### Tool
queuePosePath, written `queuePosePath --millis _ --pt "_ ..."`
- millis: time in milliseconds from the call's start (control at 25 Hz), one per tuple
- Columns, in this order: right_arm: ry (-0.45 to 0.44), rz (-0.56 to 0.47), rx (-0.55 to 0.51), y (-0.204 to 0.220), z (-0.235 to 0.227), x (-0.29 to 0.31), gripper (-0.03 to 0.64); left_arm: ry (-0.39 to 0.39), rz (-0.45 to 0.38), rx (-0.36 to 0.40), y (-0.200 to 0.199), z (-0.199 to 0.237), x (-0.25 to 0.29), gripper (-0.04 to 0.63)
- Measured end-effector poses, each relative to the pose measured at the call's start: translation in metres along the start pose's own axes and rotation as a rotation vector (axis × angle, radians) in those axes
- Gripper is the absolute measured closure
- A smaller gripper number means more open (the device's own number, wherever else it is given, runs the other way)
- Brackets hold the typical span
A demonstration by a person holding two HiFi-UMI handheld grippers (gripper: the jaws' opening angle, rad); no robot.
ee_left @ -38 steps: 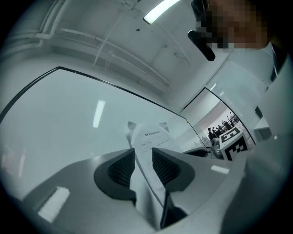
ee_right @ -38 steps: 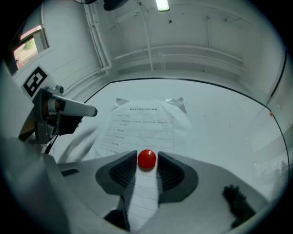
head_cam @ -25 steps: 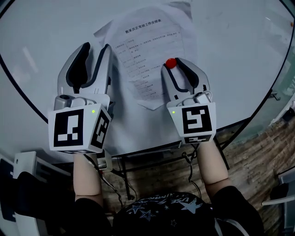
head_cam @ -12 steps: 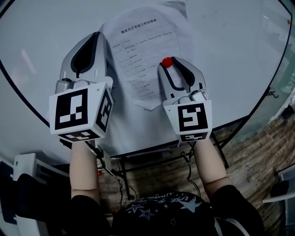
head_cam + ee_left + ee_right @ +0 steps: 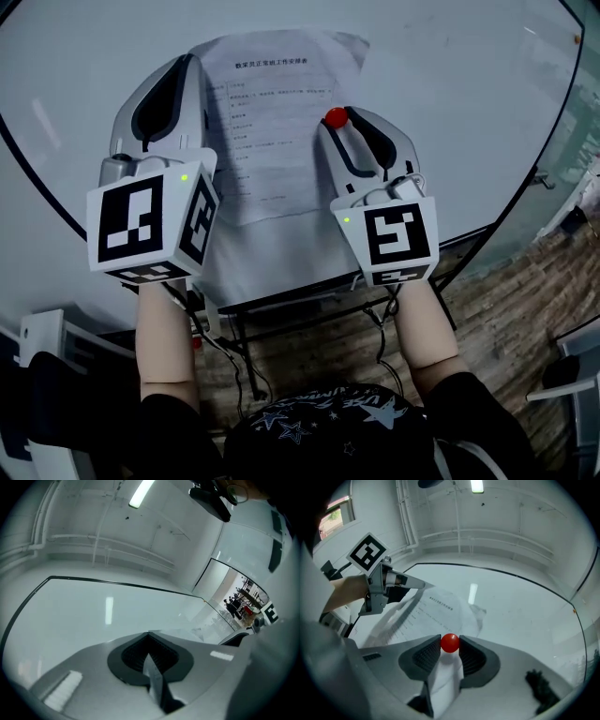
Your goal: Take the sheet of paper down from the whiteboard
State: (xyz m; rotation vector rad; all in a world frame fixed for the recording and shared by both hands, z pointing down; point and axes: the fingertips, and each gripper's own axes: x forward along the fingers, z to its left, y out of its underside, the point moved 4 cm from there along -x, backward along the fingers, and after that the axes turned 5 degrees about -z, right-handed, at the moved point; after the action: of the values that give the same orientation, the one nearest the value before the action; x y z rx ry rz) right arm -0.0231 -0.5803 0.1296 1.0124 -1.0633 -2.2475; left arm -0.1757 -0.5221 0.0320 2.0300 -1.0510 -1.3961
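Note:
A printed sheet of paper (image 5: 281, 122) lies flat against the whiteboard (image 5: 469, 103). My left gripper (image 5: 190, 64) is shut on the sheet's left edge. In the left gripper view a thin strip of paper (image 5: 154, 679) runs between the closed jaws of the left gripper (image 5: 149, 637). My right gripper (image 5: 337, 124) is shut on a round red magnet (image 5: 334, 117) at the sheet's right side. In the right gripper view the magnet (image 5: 450, 642) sits pinched between both pads, with the paper (image 5: 436, 609) behind it and the left gripper (image 5: 417, 584) at the sheet's far edge.
The whiteboard's black rim (image 5: 511, 225) curves round below and to the right. Under it stand the board's metal legs (image 5: 244, 347) on a wooden floor (image 5: 525, 309). A white object (image 5: 42, 342) stands at the lower left.
The left gripper's jaws, wide open a second ago, closed on the paper's left edge. The sheet now hangs straighter and flatter. The right gripper stayed on the magnet.

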Motion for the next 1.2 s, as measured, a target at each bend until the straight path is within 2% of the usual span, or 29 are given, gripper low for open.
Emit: queuePosePath --millis 80,360,680,920,1080,1200 --pt "-0.001 0.004 -0.003 -0.008 0.009 -0.01 0.486 0.023 0.004 -0.024 -0.003 0.001 -0.015 0.589" --pt "-0.003 0.032 0.048 -0.021 0.038 -0.055 0.485 0.106 0.039 -0.031 0.001 -0.016 -0.076 0.589" --pt "0.02 0.123 0.04 -0.039 0.085 -0.102 0.486 0.199 0.128 -0.181 0.03 -0.02 -0.15 0.589" --pt "0.065 0.205 0.055 -0.041 0.115 -0.15 0.485 0.278 0.2 -0.269 0.049 -0.04 -0.2 0.589" --pt "0.054 0.275 0.062 -0.041 0.133 -0.181 0.485 0.316 0.252 -0.33 0.063 -0.051 -0.226 0.589" --pt "0.036 0.309 0.136 -0.034 0.141 -0.202 0.485 0.347 0.302 -0.344 0.077 -0.06 -0.243 0.589"
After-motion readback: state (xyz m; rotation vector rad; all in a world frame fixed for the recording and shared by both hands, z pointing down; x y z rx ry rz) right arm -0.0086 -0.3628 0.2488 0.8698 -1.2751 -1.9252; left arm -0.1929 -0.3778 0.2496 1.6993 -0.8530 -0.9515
